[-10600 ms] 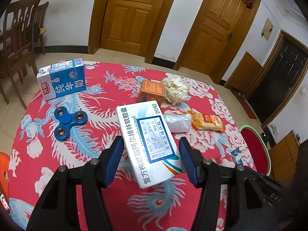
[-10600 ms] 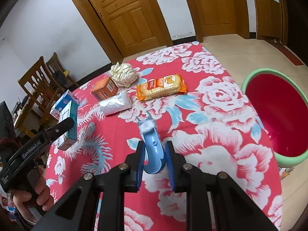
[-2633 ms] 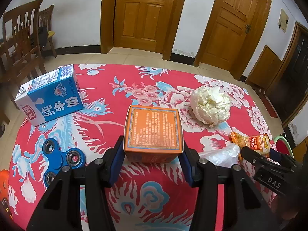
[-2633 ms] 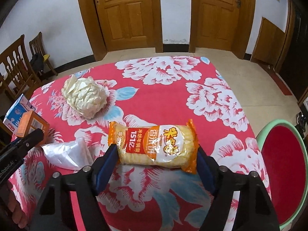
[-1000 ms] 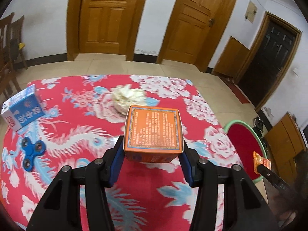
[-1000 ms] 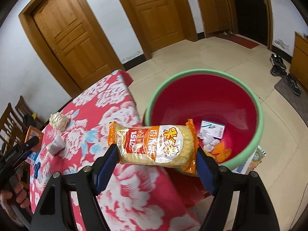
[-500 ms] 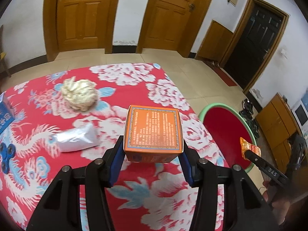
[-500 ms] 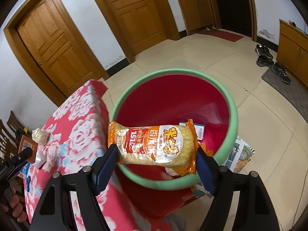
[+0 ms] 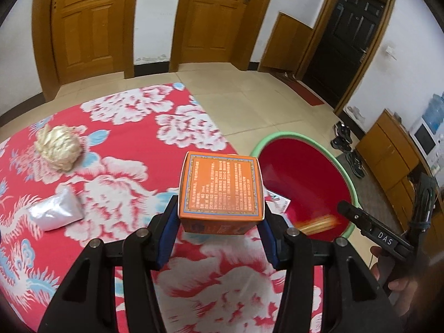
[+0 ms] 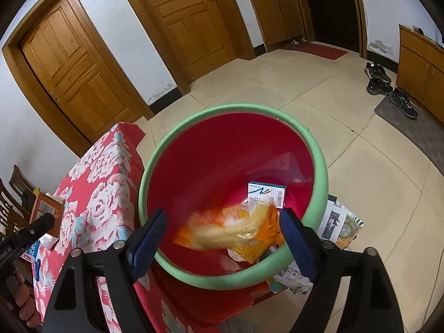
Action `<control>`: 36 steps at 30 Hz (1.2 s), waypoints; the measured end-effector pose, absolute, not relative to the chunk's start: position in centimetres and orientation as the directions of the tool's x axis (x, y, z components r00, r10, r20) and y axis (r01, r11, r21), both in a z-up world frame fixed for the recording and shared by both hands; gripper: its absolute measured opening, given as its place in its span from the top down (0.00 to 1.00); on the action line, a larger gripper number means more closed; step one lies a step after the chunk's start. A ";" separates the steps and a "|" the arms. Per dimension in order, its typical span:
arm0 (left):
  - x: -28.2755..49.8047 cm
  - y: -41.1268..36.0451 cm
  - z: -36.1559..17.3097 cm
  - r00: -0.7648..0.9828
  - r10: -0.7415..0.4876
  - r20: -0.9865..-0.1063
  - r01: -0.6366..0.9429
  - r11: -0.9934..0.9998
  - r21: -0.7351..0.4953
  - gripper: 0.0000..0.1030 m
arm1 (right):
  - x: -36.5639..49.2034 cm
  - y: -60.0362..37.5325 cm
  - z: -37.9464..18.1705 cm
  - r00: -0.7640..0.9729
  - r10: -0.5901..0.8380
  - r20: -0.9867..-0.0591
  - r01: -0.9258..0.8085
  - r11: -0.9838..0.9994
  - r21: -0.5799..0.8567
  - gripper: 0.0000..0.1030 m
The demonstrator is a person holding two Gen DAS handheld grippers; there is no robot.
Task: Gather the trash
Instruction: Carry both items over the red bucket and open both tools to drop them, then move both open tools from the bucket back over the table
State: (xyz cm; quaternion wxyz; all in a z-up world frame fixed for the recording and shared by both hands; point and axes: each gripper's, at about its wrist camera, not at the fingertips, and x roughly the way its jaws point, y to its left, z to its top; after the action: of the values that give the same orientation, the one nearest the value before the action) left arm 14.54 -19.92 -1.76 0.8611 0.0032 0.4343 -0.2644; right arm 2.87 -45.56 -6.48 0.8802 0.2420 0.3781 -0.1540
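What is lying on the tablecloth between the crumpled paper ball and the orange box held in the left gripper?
In the left wrist view, only bare tablecloth separates the paper ball from the orange box; the clear plastic bag lies off that line.

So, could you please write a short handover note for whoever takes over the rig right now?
Right gripper: open, its jaws have just been opening; the snack packet is blurred, dropping between them into the red bin.
Left gripper: shut on the orange box, held above the table edge, short of the bin.
In the bin: a white medicine box and other wrappers.
On the table: a crumpled paper ball and a clear plastic bag.
Left to do: drop the orange box in the bin, then fetch the paper ball and the bag.
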 end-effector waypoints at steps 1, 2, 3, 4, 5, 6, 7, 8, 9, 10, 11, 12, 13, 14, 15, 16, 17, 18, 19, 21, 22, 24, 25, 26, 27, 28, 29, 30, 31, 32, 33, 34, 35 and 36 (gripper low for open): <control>14.5 -20.2 -1.8 0.479 -0.456 -0.750 0.464 0.857 -0.224 0.49 | 2.8 -45.7 -6.4 0.671 -0.087 -0.737 0.452 0.836 0.313 0.18; 14.4 -20.7 -1.9 0.473 -0.461 -0.751 0.473 0.852 -0.224 0.49 | 2.7 -45.8 -6.3 0.675 -0.085 -0.733 0.450 0.835 0.317 0.18; 14.4 -21.1 -1.9 0.468 -0.465 -0.752 0.481 0.847 -0.225 0.49 | 2.5 -45.9 -6.2 0.679 -0.083 -0.729 0.447 0.835 0.321 0.18; 14.2 -21.6 -1.9 0.462 -0.470 -0.752 0.492 0.841 -0.223 0.49 | 2.2 -46.1 -6.1 0.684 -0.085 -0.725 0.447 0.833 0.325 0.18; 14.2 -22.0 -2.0 0.457 -0.473 -0.753 0.501 0.837 -0.221 0.49 | 2.0 -46.2 -6.0 0.685 -0.089 -0.723 0.450 0.832 0.325 0.18; 14.1 -22.5 -2.1 0.451 -0.477 -0.755 0.511 0.831 -0.220 0.49 | 1.8 -46.4 -5.9 0.686 -0.094 -0.721 0.455 0.830 0.324 0.18; 14.0 -23.0 -2.2 0.441 -0.482 -0.757 0.522 0.824 -0.221 0.49 | 1.6 -46.4 -5.8 0.687 -0.097 -0.721 0.457 0.829 0.324 0.18; 14.0 -23.5 -2.4 0.432 -0.486 -0.760 0.530 0.818 -0.223 0.49 | 1.4 -46.5 -5.7 0.688 -0.101 -0.719 0.459 0.828 0.323 0.17; 14.0 -24.1 -2.6 0.417 -0.491 -0.765 0.539 0.811 -0.227 0.49 | 1.2 -46.6 -5.6 0.689 -0.105 -0.717 0.461 0.827 0.322 0.17; 14.0 -24.5 -2.7 0.408 -0.496 -0.767 0.546 0.806 -0.231 0.49 | 0.9 -46.7 -5.5 0.689 -0.113 -0.715 0.466 0.826 0.318 0.17; 14.0 -25.0 -2.9 0.397 -0.501 -0.769 0.554 0.798 -0.235 0.49 | 0.7 -46.9 -5.4 0.690 -0.119 -0.714 0.469 0.825 0.315 0.17; 13.9 -25.5 -3.0 0.389 -0.506 -0.770 0.562 0.793 -0.237 0.49 | 0.4 -47.0 -5.3 0.690 -0.125 -0.713 0.472 0.824 0.313 0.16; 13.9 -26.0 -3.1 0.381 -0.511 -0.771 0.572 0.785 -0.238 0.49 | 0.2 -47.2 -5.2 0.691 -0.133 -0.710 0.477 0.822 0.311 0.16; 13.8 -26.6 -3.2 0.375 -0.514 -0.771 0.582 0.778 -0.236 0.49 | -0.1 -47.4 -5.1 0.692 -0.137 -0.708 0.480 0.820 0.310 0.16; 13.8 -27.0 -3.3 0.371 -0.517 -0.771 0.589 0.773 -0.234 0.49 | -0.4 -47.6 -4.9 0.694 -0.144 -0.705 0.486 0.817 0.311 0.16; 13.7 -27.6 -3.4 0.370 -0.517 -0.772 0.597 0.769 -0.229 0.49 | -0.6 -47.8 -4.8 0.696 -0.151 -0.702 0.491 0.813 0.312 0.16; 13.8 -28.2 -3.5 0.370 -0.515 -0.773 0.602 0.767 -0.223 0.49 | -0.8 -48.0 -4.8 0.697 -0.155 -0.701 0.496 0.810 0.313 0.16; 13.8 -28.7 -3.7 0.366 -0.515 -0.775 0.608 0.763 -0.220 0.49 | -1.1 -48.2 -4.7 0.696 -0.161 -0.700 0.502 0.806 0.315 0.16; 13.9 -29.3 -3.9 0.360 -0.517 -0.777 0.615 0.758 -0.219 0.49 | -1.2 -48.4 -4.7 0.695 -0.164 -0.700 0.506 0.803 0.315 0.16; 14.0 -30.2 -4.2 0.350 -0.514 -0.783 0.624 0.751 -0.214 0.49 | -1.5 -48.8 -4.7 0.690 -0.173 -0.702 0.519 0.795 0.314 0.16; 14.0 -30.7 -4.3 0.345 -0.511 -0.788 0.629 0.749 -0.210 0.48 | -1.6 -49.0 -4.8 0.689 -0.175 -0.703 0.522 0.793 0.314 0.16; 13.9 -31.3 -4.5 0.339 -0.508 -0.792 0.637 0.743 -0.205 0.41 | -1.9 -49.3 -4.9 0.684 -0.183 -0.706 0.534 0.786 0.313 0.16; 13.8 -31.5 -4.4 0.338 -0.510 -0.791 0.639 0.741 -0.204 0.39 | -2.0 -49.4 -4.9 0.683 -0.185 -0.707 0.536 0.784 0.314 0.16; 13.6 -31.7 -4.4 0.337 -0.514 -0.789 0.644 0.737 -0.205 0.37 | -2.1 -49.6 -5.0 0.682 -0.186 -0.707 0.540 0.780 0.315 0.16; 13.5 -31.8 -4.3 0.337 -0.517 -0.787 0.648 0.733 -0.205 0.37 | -2.2 -49.7 -5.0 0.681 -0.187 -0.708 0.543 0.778 0.316 0.16; 13.4 -31.9 -4.2 0.337 -0.518 -0.786 0.650 0.732 -0.204 0.37 | -2.2 -49.8 -5.1 0.680 -0.187 -0.709 0.545 0.776 0.318 0.16; 13.3 -31.9 -4.2 0.338 -0.521 -0.784 0.653 0.730 -0.203 0.37 | -2.2 -49.8 -5.1 0.679 -0.186 -0.710 0.547 0.774 0.320 0.16; 13.2 -31.9 -4.1 0.340 -0.523 -0.782 0.654 0.729 -0.203 0.37 | -2.3 -49.8 -5.1 0.681 -0.183 -0.710 0.545 0.773 0.324 0.16; 13.2 -31.7 -4.0 0.342 -0.524 -0.780 0.653 0.730 -0.204 0.37 | -2.3 -49.7 -5.1 0.682 -0.180 -0.709 0.543 0.774 0.326 0.16; 13.2 -31.6 -3.9 0.345 -0.526 -0.778 0.650 0.731 -0.206 0.37 | -2.3 -49.7 -5.1 0.683 -0.178 -0.709 0.542 0.774 0.328 0.16; 13.2 -31.4 -3.8 0.348 -0.526 -0.776 0.646 0.734 -0.208 0.37 | -2.3 -49.6 -5.1 0.684 -0.175 -0.708 0.540 0.775 0.329 0.16; 13.2 -31.2 -3.7 0.350 -0.526 -0.775 0.643 0.737 -0.210 0.37 | -2.4 -49.6 -5.1 0.685 -0.174 -0.708 0.538 0.776 0.330 0.16; 13.3 -30.9 -3.6 0.354 -0.527 -0.773 0.637 0.741 -0.213 0.37 | -2.4 -49.5 -5.1 0.685 -0.172 -0.708 0.536 0.777 0.331 0.16; 13.3 -30.6 -3.5 0.356 -0.527 -0.772 0.633 0.743 -0.216 0.37 | -2.4 -49.4 -5.0 0.686 -0.171 -0.707 0.535 0.778 0.331 0.16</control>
State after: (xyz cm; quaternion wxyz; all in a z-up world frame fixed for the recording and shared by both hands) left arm 13.31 -30.61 -3.51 0.8212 0.0598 0.4441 -0.3532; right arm -2.43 -49.36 -5.01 0.8787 0.2662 0.3416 -0.2006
